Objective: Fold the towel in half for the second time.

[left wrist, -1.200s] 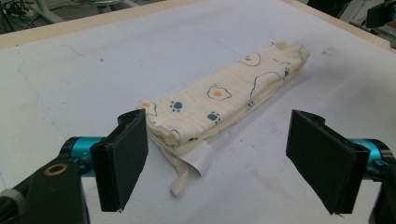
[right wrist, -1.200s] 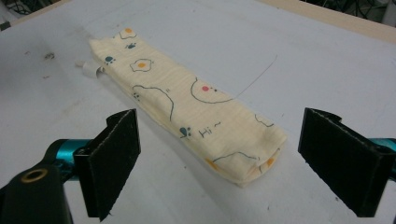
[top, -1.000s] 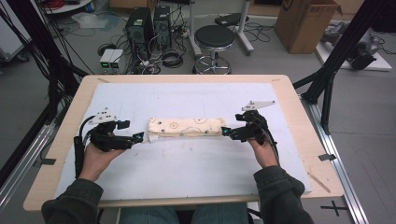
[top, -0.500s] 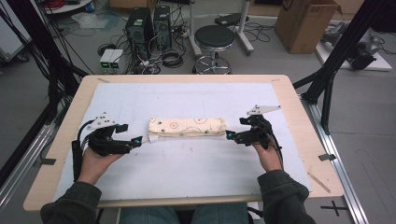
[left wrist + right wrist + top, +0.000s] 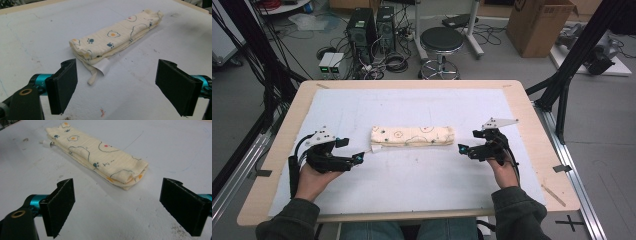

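Both claws are seen with jaws spread wide and nothing between them: the left gripper [image 5: 357, 158] is held just off the left end of the folded cloth [image 5: 412, 136], and the right gripper [image 5: 463, 148] just off its right end, neither touching it. That cloth [image 5: 117, 40], cream with printed paw and egg motifs, is laid flat near the middle of the white table cover [image 5: 412, 105], folded into a long narrow bundle of several layers. Its long axis is set across the table, left to right, so that 1 short end is pointed at each gripper. A white label [image 5: 103, 67] and a small loop are seen sticking out of the left end, nearest the left gripper's jaws. No object is placed between either gripper and the cloth. Beyond the wooden table edge [image 5: 412, 84], a round stool [image 5: 441, 39], 2 computer towers [image 5: 372, 27], tangled cables and a cardboard box [image 5: 539, 20] are seen on the floor.
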